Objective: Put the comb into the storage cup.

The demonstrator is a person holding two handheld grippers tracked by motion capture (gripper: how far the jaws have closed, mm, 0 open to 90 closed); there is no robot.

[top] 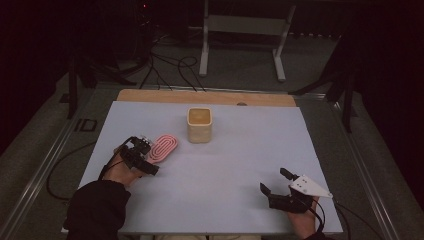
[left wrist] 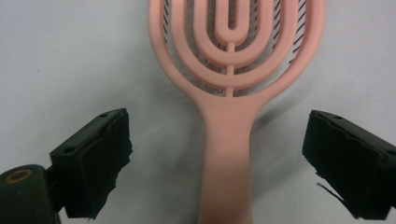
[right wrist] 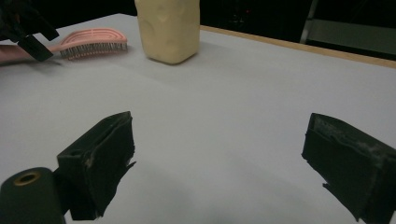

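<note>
The pink plastic hairbrush with its looped, open-slotted head (left wrist: 229,70) lies flat on the pale lavender-grey table cover (top: 235,165), bristles down, and its handle runs straight back between the jaws of the left gripper (left wrist: 217,163). Those jaws stand wide apart, one on either side of the handle, neither pad touching it; there's clear cover showing on both flanks. So it's a line-up for a grasp, by the look of it, with nothing held yet.

Just beyond the brush head, ahead and off to the gripper's right in the high view, stands the cream-coloured square-sided cup (top: 199,125), upright, mouth open, apart from the brush. Likely that's where the brush is headed, though that's a guess.

Well away across the table, the right gripper (top: 276,187) rests low with its jaws spread too, nothing between them, pointed towards the cup and the brush.

Now, the risks. The handle is smooth and narrows toward the neck: a close too near the head could let it squirt forward or pivot. If the pads come in unevenly, the first one to touch may shove the brush sideways on the slick cover. And a lift from far down the handle leaves the head heavy and drooping, awkward for getting it cleanly into that cup without tipping it.
</note>
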